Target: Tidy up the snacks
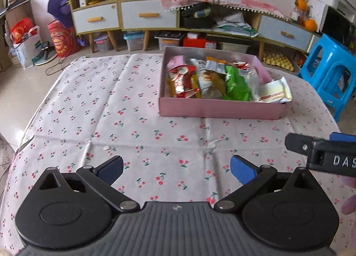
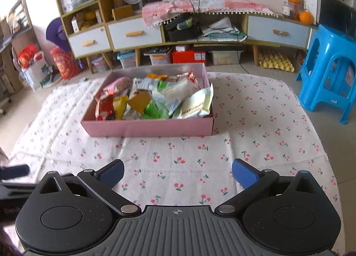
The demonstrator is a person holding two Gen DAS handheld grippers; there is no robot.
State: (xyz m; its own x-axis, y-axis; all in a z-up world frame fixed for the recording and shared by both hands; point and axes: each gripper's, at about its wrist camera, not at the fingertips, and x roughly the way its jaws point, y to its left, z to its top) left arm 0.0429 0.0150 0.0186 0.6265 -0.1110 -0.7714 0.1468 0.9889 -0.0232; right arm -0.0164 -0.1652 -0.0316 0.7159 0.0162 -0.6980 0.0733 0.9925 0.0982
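Both claws wide open with nothing between the pads, left gripper and right gripper hovering over the cherry-print cloth well short of the pink box, snack packets all piled inside that box.

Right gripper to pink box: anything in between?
Nothing. In the right wrist view only bare cherry-print cloth lies between the open right gripper and the pink box of snacks.
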